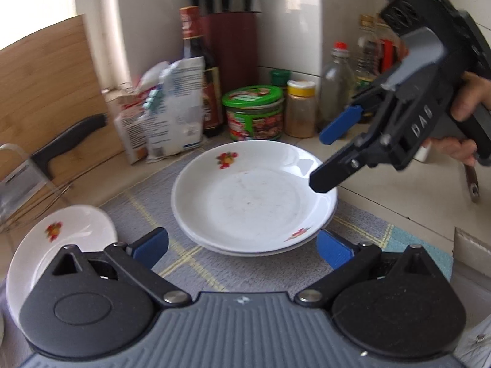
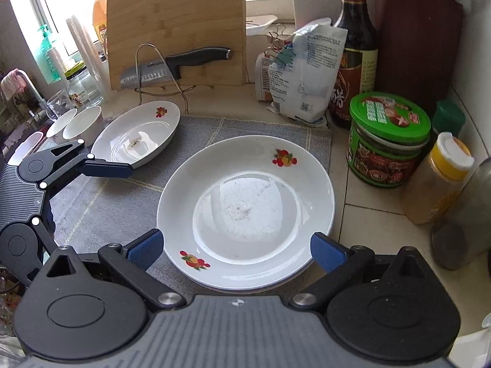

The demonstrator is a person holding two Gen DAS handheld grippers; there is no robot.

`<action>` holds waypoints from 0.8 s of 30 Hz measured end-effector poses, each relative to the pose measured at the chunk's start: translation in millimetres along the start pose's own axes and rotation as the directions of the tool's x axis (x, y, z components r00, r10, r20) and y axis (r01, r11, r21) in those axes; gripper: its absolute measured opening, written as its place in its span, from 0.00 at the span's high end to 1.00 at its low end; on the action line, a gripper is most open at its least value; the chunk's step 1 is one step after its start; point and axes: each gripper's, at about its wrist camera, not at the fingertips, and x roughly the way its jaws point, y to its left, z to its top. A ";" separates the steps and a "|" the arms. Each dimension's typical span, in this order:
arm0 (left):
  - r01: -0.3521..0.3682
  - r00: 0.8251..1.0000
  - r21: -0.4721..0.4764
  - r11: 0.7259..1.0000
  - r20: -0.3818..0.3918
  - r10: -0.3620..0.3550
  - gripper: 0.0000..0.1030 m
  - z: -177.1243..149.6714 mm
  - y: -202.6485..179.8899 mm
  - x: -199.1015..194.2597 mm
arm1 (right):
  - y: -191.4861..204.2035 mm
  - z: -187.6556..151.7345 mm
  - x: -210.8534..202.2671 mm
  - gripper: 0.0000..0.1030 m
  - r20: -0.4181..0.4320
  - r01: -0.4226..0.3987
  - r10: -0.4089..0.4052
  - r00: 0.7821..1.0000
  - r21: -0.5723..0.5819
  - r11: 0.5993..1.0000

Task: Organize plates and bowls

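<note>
A grey woven mat with pale yellow stripes [image 2: 116, 208] covers part of a cream tiled kitchen counter [image 2: 368, 211], and on it sits a stack of two white ceramic plates printed with small red fruit motifs [image 2: 245, 211]. Further left on the mat lies a third white fruit-patterned plate [image 2: 136, 135], one edge lifted, and beyond it two small white bowls [image 2: 81, 124] stand side by side near a sink tap. The right gripper [image 2: 237, 251] hangs just above the near rim of the stack, blue pads spread wide, touching nothing. The left gripper [image 1: 242, 251] also has its jaws wide apart and empty, on the near side of the stack in its own view. A bamboo cutting board [image 2: 176, 27] leans against the wall with a black-handled knife [image 2: 175, 66] in a wire rack before it. Along the tiled corner stand a dark sauce bottle [image 2: 356, 58], a clipped white paper bag [image 2: 307, 73], a green-lidded jar [image 2: 388, 141], a yellow-capped spice jar [image 2: 435, 184] and a dark red knife block [image 2: 417, 46].
</note>
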 end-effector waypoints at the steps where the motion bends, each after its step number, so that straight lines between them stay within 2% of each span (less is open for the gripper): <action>1: -0.021 1.000 -0.035 0.999 0.002 0.021 0.01 -3.0 2.0 -6.8 | 6.1 1.2 -0.3 0.00 0.010 0.004 -0.003 1.000 -0.028 1.000; 6: -0.164 0.986 -0.161 0.973 -0.028 0.162 0.01 -22.6 8.3 -38.8 | 33.1 12.5 8.8 0.00 0.033 -0.028 0.033 0.999 -0.135 0.990; 10: -0.302 0.953 -0.245 0.921 -0.080 0.291 0.01 -45.3 11.6 -67.0 | 58.6 25.7 21.7 0.00 0.029 -0.100 0.108 0.994 -0.205 0.974; 14: -0.400 0.916 -0.320 0.859 -0.136 0.376 0.01 -65.0 19.9 -89.3 | 87.7 37.8 35.7 0.00 0.011 -0.177 0.186 0.983 -0.261 0.949; 19: -0.459 0.888 -0.349 0.817 -0.165 0.429 0.01 -82.7 35.3 -100.3 | 119.7 45.6 46.0 0.00 0.005 -0.197 0.209 0.978 -0.313 0.929; 24: -0.461 0.887 -0.355 0.813 -0.154 0.435 0.01 -95.0 53.8 -91.8 | 134.7 48.2 54.5 0.00 0.015 -0.129 0.142 0.990 -0.327 0.936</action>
